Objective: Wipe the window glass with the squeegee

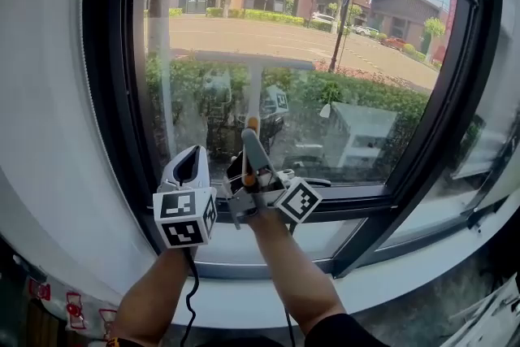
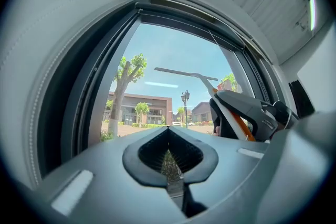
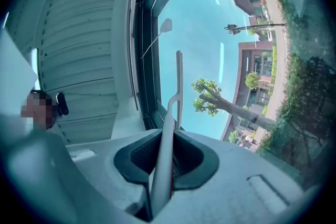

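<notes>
Since the head view is nearly all window, we'll start there. The window glass (image 1: 325,45) fills most of the picture, with a sunny street (image 1: 268,35) and a lamp post (image 1: 344,12) outside. A dark frame (image 1: 110,93) runs round the glass, above a white sill (image 1: 244,301).

The squeegee (image 1: 250,58) is up in front of the pane, left of the middle. Its blade lies level and its stem comes straight down to an orange-tipped handle. We think the blade is touching the glass, but the reflections make that hard to call.

The right hand-held gripper (image 3: 167,165) is pinching the handle. In its own view the pale shaft runs up between the two dark pads, which are closed against it, and the blade sits out past them against the sky.

The left hand-held gripper (image 2: 169,157) hangs just beside the right one, on its left and a bit lower, near the bottom of the window. Its jaws are pressed together with nothing in them, only a sliver of greenery showing through the slit.
</notes>
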{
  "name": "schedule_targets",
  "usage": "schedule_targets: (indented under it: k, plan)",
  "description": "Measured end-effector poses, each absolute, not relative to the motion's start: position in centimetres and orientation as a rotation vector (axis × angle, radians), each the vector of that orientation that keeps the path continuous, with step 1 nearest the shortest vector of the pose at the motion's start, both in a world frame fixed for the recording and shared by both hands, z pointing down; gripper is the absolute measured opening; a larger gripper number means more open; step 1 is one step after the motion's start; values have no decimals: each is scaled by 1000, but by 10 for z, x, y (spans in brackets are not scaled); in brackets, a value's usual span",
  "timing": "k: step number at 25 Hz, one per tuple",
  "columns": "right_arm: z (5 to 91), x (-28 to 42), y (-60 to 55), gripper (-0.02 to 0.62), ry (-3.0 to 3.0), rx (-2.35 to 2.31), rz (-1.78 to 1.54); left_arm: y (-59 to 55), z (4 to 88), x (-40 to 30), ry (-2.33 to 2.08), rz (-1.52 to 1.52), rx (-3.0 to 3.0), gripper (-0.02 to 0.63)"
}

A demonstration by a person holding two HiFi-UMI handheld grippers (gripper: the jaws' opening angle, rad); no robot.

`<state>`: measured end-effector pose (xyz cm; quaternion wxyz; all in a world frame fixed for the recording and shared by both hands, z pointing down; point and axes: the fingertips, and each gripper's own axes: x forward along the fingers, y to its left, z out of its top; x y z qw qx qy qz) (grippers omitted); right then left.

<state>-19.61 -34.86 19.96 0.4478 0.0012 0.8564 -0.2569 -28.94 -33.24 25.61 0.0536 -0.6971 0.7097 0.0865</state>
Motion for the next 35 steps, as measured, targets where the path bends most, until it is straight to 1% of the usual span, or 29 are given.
schedule_targets:
  k: [8,13,17,26,30,35]
  plan:
    - [211,-193,-351,43,2134,-24,-659,-334,276,-285,2184,228,-2134,18]
    - [198,-182,-353,43,2124,-18,-652,-330,265,-280,2161,261,-2126,18]
    - [153,-168,-358,43,2129,12,-574,-327,234,-272,2105,281,-2099,18]
    - [10,-134,-365,43,2087,122,-440,-322,150,-253,1993,283,-1998,17]
    - [-45,-106,-385,43,2054,102,-412,-333,99,-238,1967,321,-1965,18]
    - [-60,-100,-386,43,2063,70,-384,-333,74,-229,1934,334,-1956,17]
